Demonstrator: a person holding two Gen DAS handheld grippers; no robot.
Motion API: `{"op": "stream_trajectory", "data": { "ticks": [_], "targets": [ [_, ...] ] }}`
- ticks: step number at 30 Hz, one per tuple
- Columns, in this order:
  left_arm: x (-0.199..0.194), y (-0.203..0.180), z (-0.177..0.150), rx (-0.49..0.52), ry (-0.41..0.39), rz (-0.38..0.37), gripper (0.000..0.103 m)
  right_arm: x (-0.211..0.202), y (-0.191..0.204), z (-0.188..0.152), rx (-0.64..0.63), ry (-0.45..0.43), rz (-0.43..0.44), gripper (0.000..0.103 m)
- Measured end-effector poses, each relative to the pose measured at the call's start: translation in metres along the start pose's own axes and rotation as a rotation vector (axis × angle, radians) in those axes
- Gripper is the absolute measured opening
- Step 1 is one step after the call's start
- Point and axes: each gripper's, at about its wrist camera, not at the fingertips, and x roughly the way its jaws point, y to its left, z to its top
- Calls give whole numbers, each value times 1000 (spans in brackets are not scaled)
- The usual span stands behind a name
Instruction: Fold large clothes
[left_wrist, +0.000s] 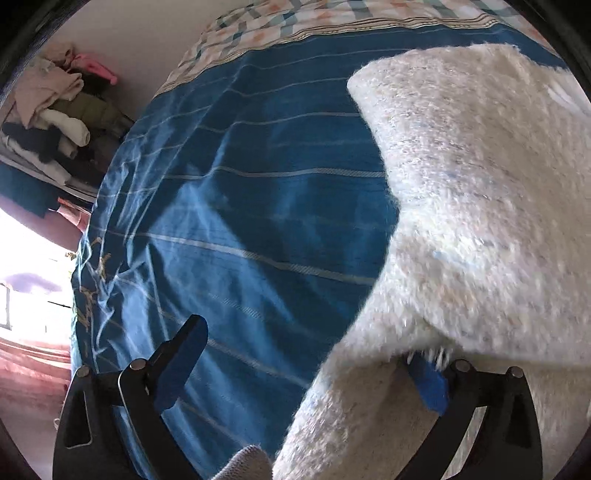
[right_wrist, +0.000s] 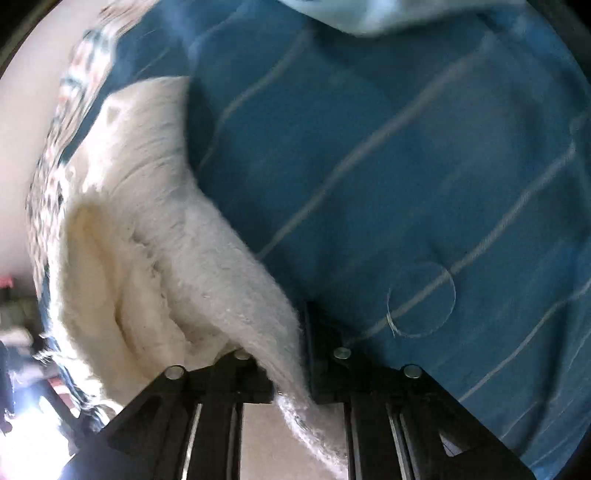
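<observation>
Fuzzy cream sweater (left_wrist: 480, 206) draped, partly folded

A fuzzy cream-white garment (left_wrist: 480, 206) is seen right of the blue-padded left gripper (left_wrist: 306, 365); ahead, a blue bedsheet (left_wrist: 236, 206) is crossed by pale stripes.

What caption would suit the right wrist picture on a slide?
Right gripper with its fingers closed on a fuzzy white garment above a blue striped bedsheet.

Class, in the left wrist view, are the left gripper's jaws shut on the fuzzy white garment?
No: the left gripper is wide open, white garment draped over one finger only.
</observation>
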Motion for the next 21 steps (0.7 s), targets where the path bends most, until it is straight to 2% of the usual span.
{"op": "stream_trajectory", "data": {
  "ticks": [1,4,7,9,13,15,16,17,18,21],
  "targets": [
    [-8,4,-3,4,7,-23,103,-7,8,-5,-18,-2,-33,26],
    [-33,15,-21,22,4,-71,103,-41,25,-33,-79,-54,-98,43],
    [-58,24,-53,63,-4,-74,103,-61,46,-76,-129,-89,-107,45],
    [-63,25,-72,88,0,-57,103,-55,66,-112,-160,-51,-62,45],
    [-44,15,-111,119,57,-21,103,2,115,-178,-199,92,40,45],
    [-28,8,-128,127,97,-29,103,32,138,-203,-208,128,38,45],
    [-27,8,-132,114,73,-29,103,43,143,-214,-208,130,18,42],
    [-28,9,-133,101,58,-30,103,53,142,-233,-200,122,17,32],
    [-28,10,-132,97,61,-33,103,64,150,-239,-180,110,-6,9],
    [-22,13,-130,84,65,-69,103,71,160,-255,-157,76,-60,8]
  ]
}}
